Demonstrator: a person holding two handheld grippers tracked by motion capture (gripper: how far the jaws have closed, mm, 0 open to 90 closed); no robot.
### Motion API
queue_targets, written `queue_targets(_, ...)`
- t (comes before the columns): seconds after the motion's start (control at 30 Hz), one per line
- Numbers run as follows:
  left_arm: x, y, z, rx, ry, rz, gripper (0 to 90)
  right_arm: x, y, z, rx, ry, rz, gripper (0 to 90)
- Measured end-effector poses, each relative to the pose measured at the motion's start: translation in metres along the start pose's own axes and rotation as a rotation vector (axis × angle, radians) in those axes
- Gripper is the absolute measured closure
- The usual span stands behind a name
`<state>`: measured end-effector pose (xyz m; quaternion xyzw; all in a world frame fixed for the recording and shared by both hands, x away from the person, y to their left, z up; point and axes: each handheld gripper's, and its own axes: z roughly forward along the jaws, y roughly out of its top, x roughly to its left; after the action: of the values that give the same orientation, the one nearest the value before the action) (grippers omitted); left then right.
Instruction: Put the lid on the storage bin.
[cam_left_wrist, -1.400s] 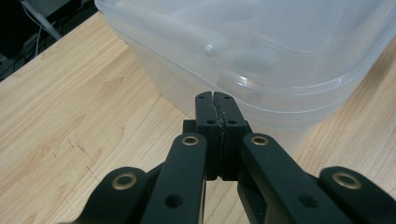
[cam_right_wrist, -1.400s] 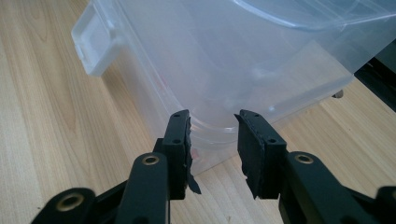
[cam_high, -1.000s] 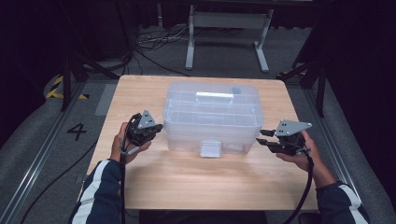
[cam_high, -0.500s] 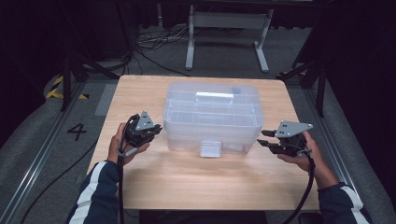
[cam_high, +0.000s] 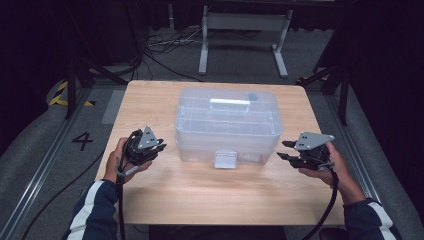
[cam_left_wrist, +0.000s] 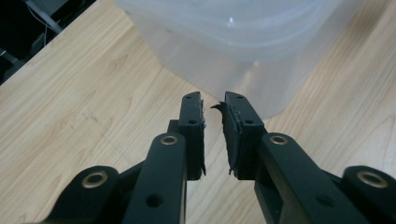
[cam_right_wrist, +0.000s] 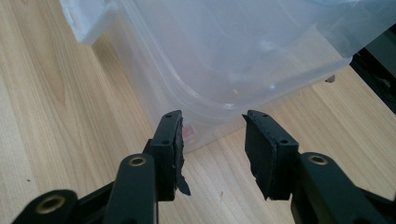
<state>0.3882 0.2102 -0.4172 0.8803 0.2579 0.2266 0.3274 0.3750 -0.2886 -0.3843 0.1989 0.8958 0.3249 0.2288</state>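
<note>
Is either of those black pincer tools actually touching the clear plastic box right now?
No: from above, the left gripper and right gripper sit on either side of the plastic box, with bare table between.

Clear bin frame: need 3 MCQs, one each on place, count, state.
1. Where does the clear bin sit on the table?
A. At the left edge
B. Between the two hand-held grippers
C. Off the table

2. How many hand-held grippers are near it?
A. One
B. Two
C. Three

3. Which hand-held gripper has the wider jaw gap?
A. Left
B. Right
C. Both fully shut

Answers: 1 B, the left hand-held gripper and right hand-held gripper flank it. 2 B, one per hand. 3 B, the right gripper view shows a wide gap, the left gripper view a narrow one.
</note>
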Motion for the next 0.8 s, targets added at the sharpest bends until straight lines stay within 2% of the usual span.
queue_targets(0.33,-0.004,-0.021,-0.007,0.055,-0.009,0.012,66.3,0.002,-0.006,-0.001,0.033,-0.023,-0.001,52.0)
queue_targets(0.5,-0.007,-0.029,-0.006,0.078,-0.011,0.002,59.1,0.002,-0.013,0.0,0.062,-0.028,0.005,49.2)
queue_targets(0.53,-0.008,-0.034,-0.006,0.096,-0.01,0.002,56.9,0.003,-0.015,0.0,0.072,-0.032,0.005,48.0)
queue_targets(0.67,-0.009,-0.044,-0.006,0.115,-0.017,-0.019,49.7,0.004,-0.023,0.002,0.086,-0.002,-0.001,44.7)
queue_targets(0.73,-0.009,-0.046,-0.006,0.118,-0.018,-0.026,47.7,0.005,-0.025,0.003,0.092,0.0,-0.004,44.0)
queue_targets(0.8,-0.009,-0.052,-0.008,0.125,-0.035,-0.037,45.7,0.006,-0.031,0.004,0.109,-0.003,0.003,42.3)
